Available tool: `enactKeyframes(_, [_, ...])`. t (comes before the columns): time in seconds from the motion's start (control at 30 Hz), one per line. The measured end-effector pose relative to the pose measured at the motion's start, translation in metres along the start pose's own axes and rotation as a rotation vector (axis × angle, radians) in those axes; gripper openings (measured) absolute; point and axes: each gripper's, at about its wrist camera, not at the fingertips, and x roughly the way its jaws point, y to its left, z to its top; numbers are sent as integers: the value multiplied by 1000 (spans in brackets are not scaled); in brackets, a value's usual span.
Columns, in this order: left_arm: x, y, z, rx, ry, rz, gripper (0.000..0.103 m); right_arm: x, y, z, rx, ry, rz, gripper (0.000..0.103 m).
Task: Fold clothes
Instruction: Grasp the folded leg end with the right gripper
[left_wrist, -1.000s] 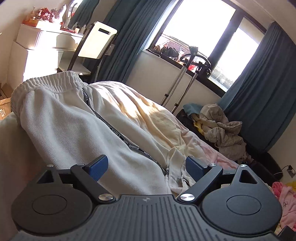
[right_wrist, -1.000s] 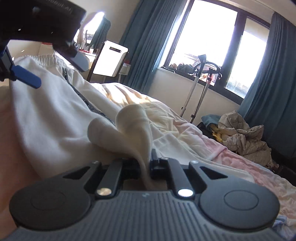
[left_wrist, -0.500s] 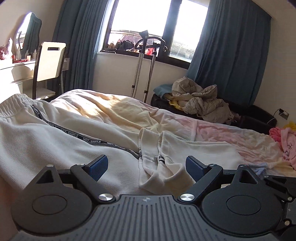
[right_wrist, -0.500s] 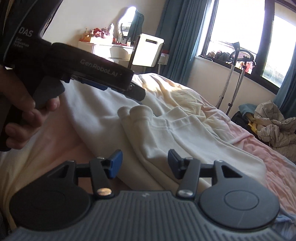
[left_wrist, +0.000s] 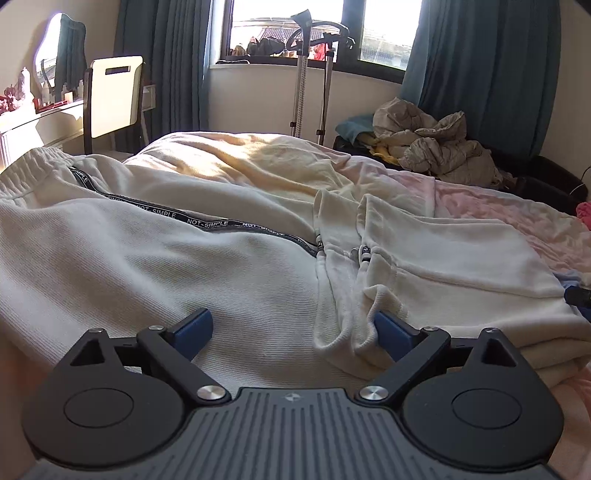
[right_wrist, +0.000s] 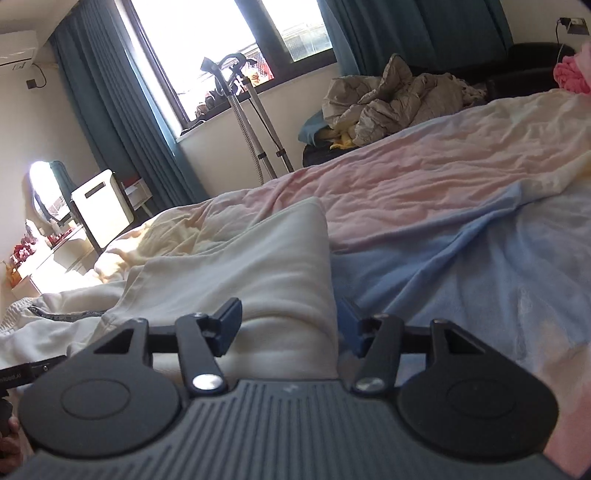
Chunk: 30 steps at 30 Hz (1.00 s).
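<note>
My left gripper (left_wrist: 293, 330) and right gripper (right_wrist: 288, 326) both gape over ribbed cream sweatpants (left_wrist: 147, 266) on the rumpled bedsheet (right_wrist: 424, 192).

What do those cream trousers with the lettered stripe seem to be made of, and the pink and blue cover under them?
The cream trousers look like thick knitted cotton fleece: matte, with fine ribbing across the surface. Their dark lettered stripe seems to be woven tape, though that is less certain. The pink and blue bed cover looks like thin, soft, matte woven cloth, judging by its many small creases.
</note>
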Motion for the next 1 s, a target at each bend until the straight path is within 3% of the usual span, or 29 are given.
enactKeyframes(0.33, [-1,-2,-2,20,7,10,97,23,-32,-15,262,115,115,69])
enactKeyframes(0.4, [0,0,-1,20,10,2,97,21,-30,-11,291,110,179,69])
enactKeyframes(0.47, [1,1,0,13,12,-6,97,12,-30,-3,330,45,276,69])
enactKeyframes(0.77, [0,-5,-2,27,3,3,98,20,-23,-7,330,64,200,72])
enactKeyframes(0.87, [-10,-6,0,30,-58,8,98,22,-20,-8,329,71,175,75])
enactKeyframes(0.9, [-13,-6,1,27,-79,10,98,23,-19,-9,329,73,167,66])
enactKeyframes(0.93, [-16,-7,2,22,-96,15,98,24,-18,-9,329,75,158,46])
enactKeyframes(1.0, [-21,-8,4,16,-130,28,98,20,-19,-7,357,56,149,29])
